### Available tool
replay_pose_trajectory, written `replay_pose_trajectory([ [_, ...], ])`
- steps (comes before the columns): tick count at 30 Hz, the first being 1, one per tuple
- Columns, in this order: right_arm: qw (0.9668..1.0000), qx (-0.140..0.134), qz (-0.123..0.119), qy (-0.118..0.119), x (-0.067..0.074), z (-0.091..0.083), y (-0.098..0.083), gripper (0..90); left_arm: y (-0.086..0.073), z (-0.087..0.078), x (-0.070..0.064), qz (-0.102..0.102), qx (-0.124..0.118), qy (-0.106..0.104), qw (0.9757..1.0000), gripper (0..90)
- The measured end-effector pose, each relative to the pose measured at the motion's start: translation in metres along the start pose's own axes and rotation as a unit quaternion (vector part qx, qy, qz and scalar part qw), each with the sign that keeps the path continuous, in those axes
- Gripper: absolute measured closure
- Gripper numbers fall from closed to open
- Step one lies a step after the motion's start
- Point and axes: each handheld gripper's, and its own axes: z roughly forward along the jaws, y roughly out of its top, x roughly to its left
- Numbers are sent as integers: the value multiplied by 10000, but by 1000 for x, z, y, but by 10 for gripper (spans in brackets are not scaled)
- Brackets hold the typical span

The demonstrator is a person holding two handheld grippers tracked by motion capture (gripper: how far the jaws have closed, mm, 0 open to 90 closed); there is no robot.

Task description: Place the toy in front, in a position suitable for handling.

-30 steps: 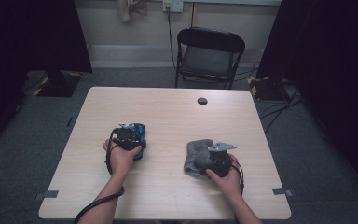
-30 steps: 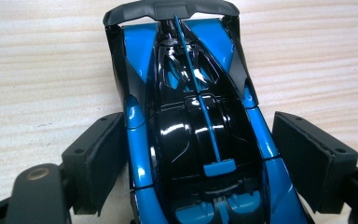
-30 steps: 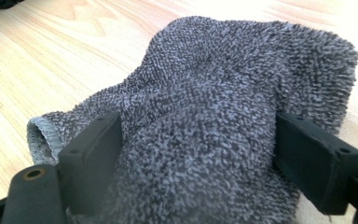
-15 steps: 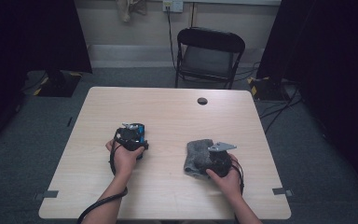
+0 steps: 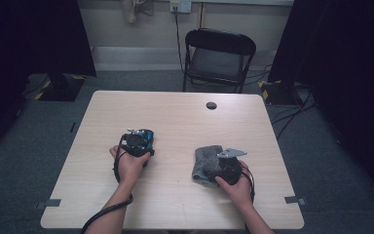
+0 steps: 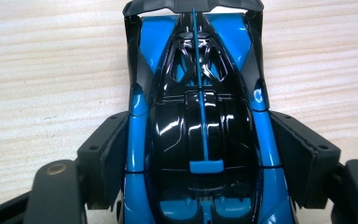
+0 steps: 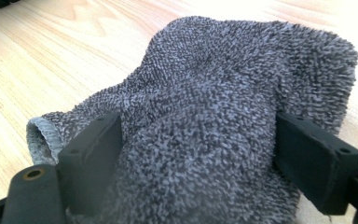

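Note:
A blue and black toy car (image 6: 200,93) sits on the wooden table (image 5: 175,112), its length running along my left gripper (image 6: 200,154). The left jaws have just been closing, and both pads (image 6: 109,149) now lie against the car's sides. From above, the car (image 5: 145,138) and left gripper (image 5: 136,141) are left of centre, a hand behind them. My right gripper (image 7: 200,154) is shut on a bunched grey terry cloth (image 7: 223,88), with its pads (image 7: 91,158) pressed into the pile. The cloth (image 5: 203,161) lies right of centre, under the right gripper (image 5: 224,165).
A small dark round grommet (image 5: 211,105) sits in the tabletop near its far edge. A black folding chair (image 5: 219,53) stands behind the table. Cables run along the floor at the right, and a cable trails from the left forearm off the near edge.

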Motion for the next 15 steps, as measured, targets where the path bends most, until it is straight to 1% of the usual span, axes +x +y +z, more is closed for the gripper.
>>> replay_pose_trajectory([
  [2, 10000, 1, -4, 1, 0, 0, 0, 170, 0, -1, 0, 58, 39, 7, 10000, 260],
  [5, 10000, -1, -4, 0, 0, 0, 0, 170, -1, -1, 0, 69, 27, 8, 10000, 260],
  [7, 10000, -1, -7, 0, 0, 0, 0, 170, -1, -2, 0, 136, 60, 8, 9999, 260],
  [8, 10000, -1, -4, 2, 0, 0, 0, 170, 0, -3, 0, 213, 94, -18, 9997, 261],
  [10, 10000, -2, 4, 10, 0, 0, 0, 170, 0, -5, 1, 298, 64, -35, 9995, 260],
  [11, 10000, -2, 4, 10, 0, 0, 0, 170, 0, -5, 1, 298, 64, -35, 9995, 260],
  [12, 10000, 0, 2, 7, 0, 0, 0, 170, 2, -7, 1, 343, 6, -116, 9993, 260],
  [14, 10000, -2, 3, 8, 0, 0, 0, 170, 3, -8, 1, 371, -12, -123, 9992, 261],
  [15, 10000, -3, 3, 11, 0, 0, 0, 170, 4, -10, 0, 382, -46, -175, 9991, 260],
])
